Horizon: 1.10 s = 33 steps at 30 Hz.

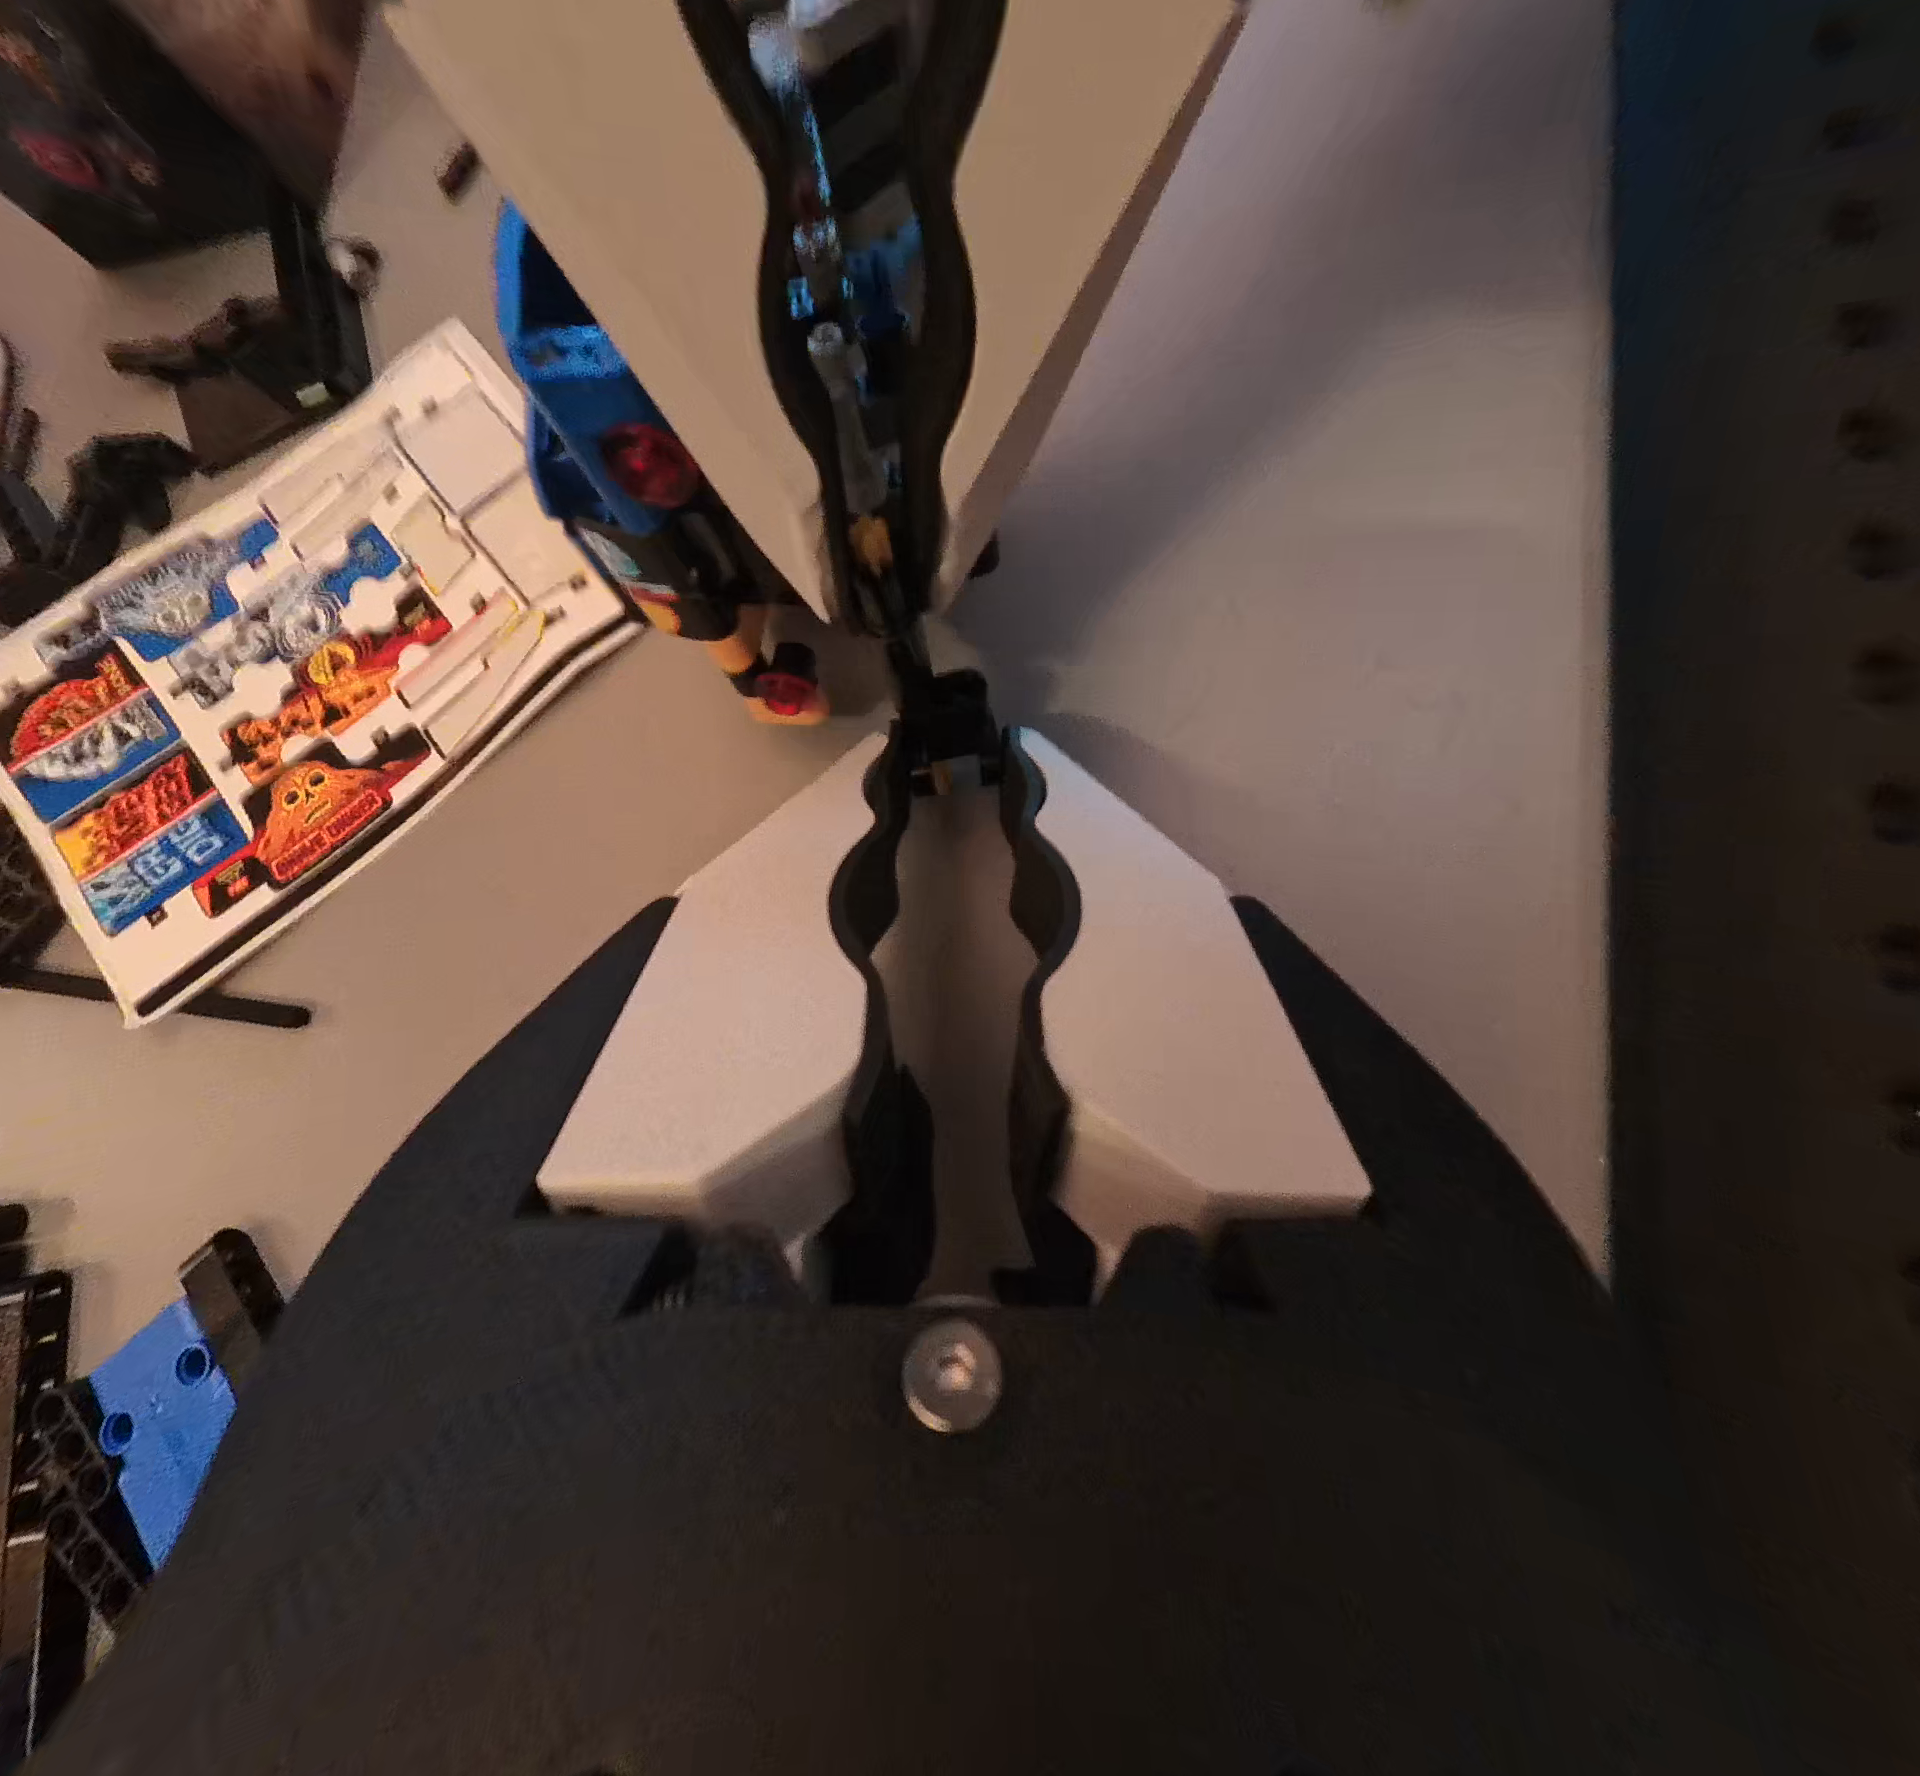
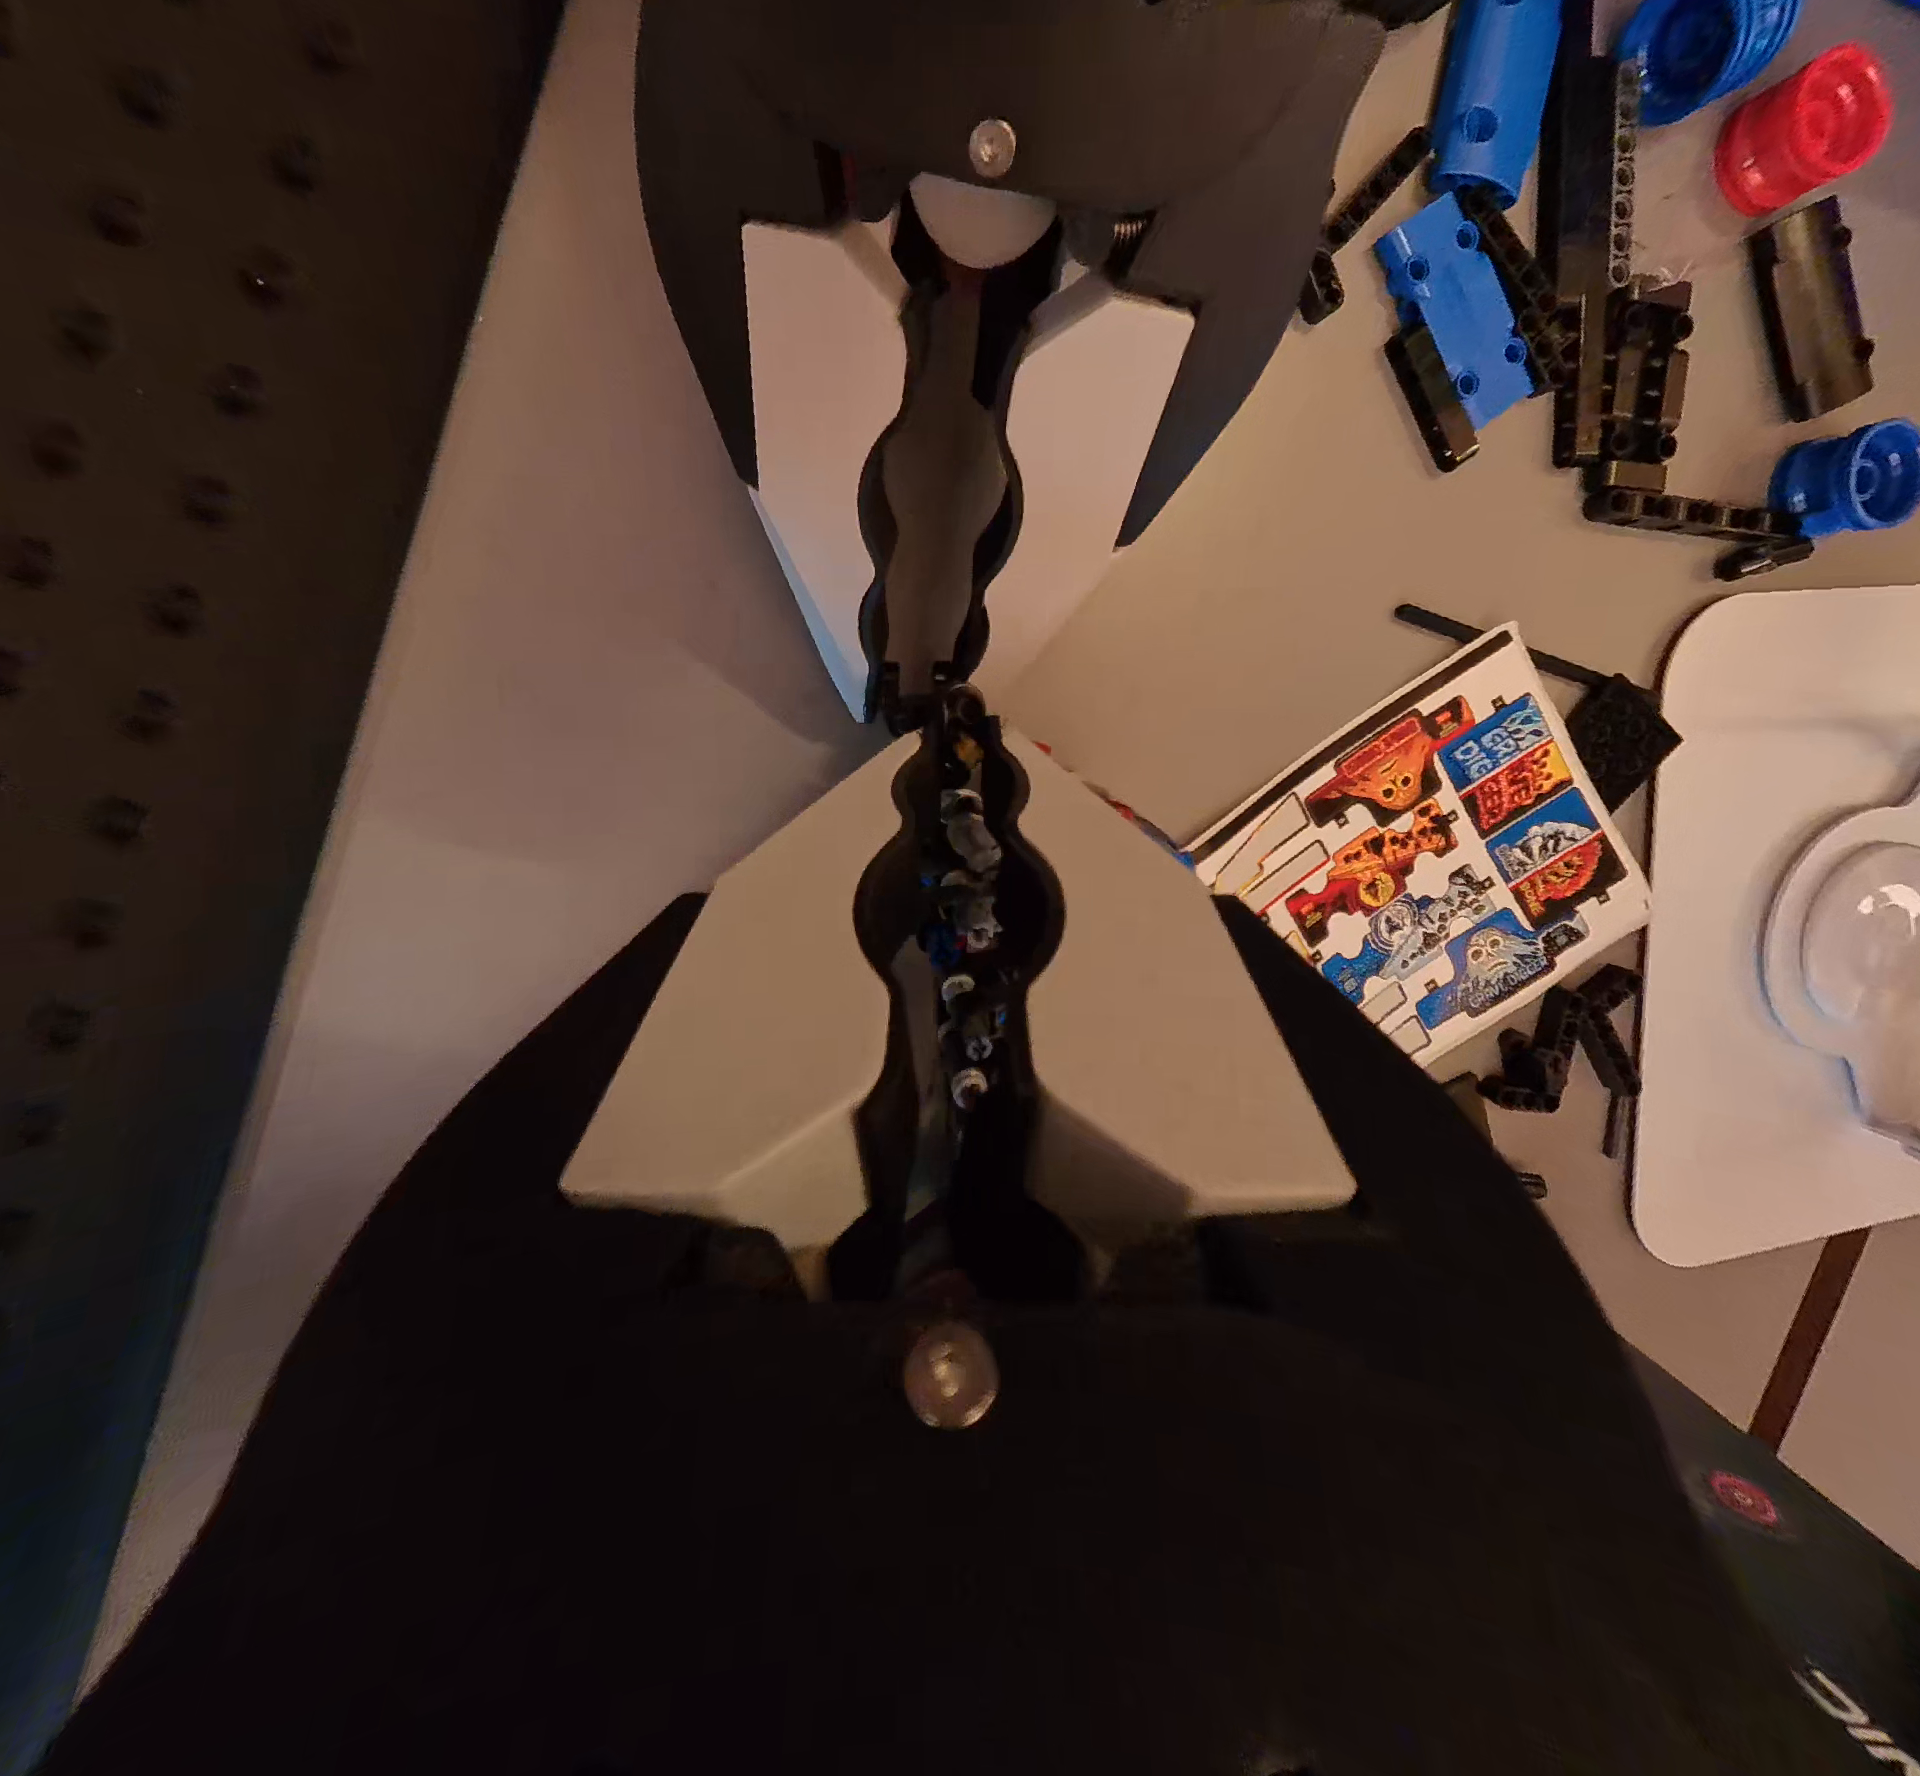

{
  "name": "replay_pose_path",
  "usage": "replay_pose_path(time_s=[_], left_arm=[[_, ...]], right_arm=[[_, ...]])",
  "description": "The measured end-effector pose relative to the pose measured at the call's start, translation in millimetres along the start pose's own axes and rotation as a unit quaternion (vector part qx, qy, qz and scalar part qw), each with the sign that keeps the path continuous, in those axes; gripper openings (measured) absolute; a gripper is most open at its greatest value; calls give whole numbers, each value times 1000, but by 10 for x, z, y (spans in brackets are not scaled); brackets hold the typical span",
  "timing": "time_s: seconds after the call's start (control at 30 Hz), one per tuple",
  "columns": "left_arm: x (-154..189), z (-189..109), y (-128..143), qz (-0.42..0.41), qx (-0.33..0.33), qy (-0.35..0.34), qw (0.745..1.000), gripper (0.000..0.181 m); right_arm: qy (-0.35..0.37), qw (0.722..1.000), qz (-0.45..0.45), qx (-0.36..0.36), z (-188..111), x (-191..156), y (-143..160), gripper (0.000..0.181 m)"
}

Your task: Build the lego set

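Left wrist view shows the left hand-held gripper (image 1: 951, 770) pinching a small black connector (image 1: 948, 724) tip-to-tip against the right hand-held gripper (image 2: 951, 750), clenched on the blue model (image 1: 582, 396) above the tabletop (image 1: 468, 999); push straight along the shared axis, keeping both grips firm.

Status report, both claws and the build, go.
Left claw shut on small black piece. Right claw shut on blue lego assembly, tip to tip. Sticker sheet beside, nothing between.
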<state>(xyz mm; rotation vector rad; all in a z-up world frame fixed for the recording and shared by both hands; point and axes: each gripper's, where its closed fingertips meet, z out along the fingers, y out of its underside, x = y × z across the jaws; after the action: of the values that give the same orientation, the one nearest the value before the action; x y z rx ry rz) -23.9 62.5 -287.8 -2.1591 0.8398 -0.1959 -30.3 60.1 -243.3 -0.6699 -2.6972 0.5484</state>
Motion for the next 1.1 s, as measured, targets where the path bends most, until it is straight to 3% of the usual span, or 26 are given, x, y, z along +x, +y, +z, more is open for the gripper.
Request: replay_pose_path(time_s=[0.3, 0.6, 0.77, 1.1], left_arm=[[-5, 3, 9, -1, 6, 9, 1000, 15], [10, 7, 7, -5, 15, 17, 1000, 16], [12, 1, 12, -2, 14, 14, 1000, 17], [4, 2, 72, 1, -2, 6, 1000, 31]], right_arm=[[8, 1000, 3, -4, -3, 8, -6, 6], [24, 999, 24, 10, -92, -6, -6, 20], [37, 999, 31, 13, -169, 16, 19, 17], [64, 997, 43, 29, -272, 18, 1, 18]])
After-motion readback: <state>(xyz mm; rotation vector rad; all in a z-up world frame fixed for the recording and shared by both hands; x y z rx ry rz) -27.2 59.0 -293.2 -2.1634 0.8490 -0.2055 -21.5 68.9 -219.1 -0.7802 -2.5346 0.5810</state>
